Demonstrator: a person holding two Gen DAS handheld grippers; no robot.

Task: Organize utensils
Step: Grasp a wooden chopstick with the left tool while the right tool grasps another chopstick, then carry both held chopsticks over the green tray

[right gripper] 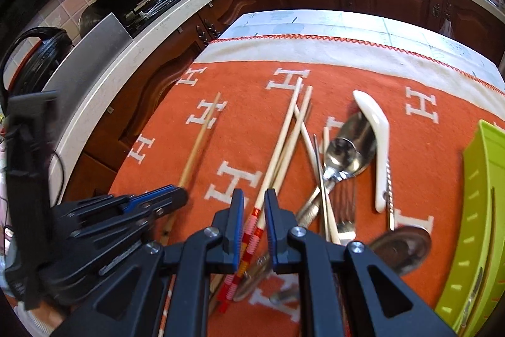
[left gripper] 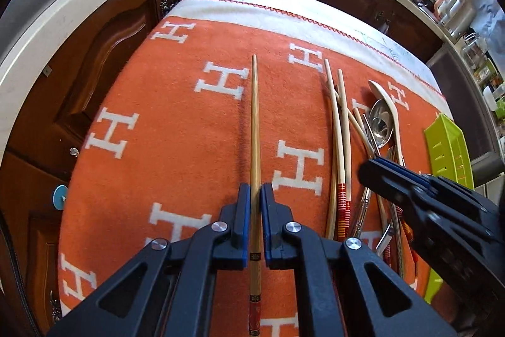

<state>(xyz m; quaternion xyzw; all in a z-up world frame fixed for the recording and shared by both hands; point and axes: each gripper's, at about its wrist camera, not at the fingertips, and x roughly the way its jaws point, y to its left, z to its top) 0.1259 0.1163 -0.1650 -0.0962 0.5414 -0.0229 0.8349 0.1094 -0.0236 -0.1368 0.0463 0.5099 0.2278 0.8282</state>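
Left gripper (left gripper: 255, 195) pinches one chopstick (left gripper: 254, 116); right gripper (right gripper: 254, 201) straddles two red-banded chopsticks (right gripper: 277, 147), grip unclear.
Thin sticks could pivot, slip back into the pile.

The right hand-held gripper (right gripper: 254, 210) straddles red-banded chopsticks (right gripper: 277, 147) on the orange blanket (right gripper: 410, 153); spoons (right gripper: 350, 147) and a green tray (right gripper: 479, 210) lie beside them.

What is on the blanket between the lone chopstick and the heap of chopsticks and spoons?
Nothing: between the lone chopstick and the heap there is only bare orange blanket with white H letters, clearest in the left wrist view.
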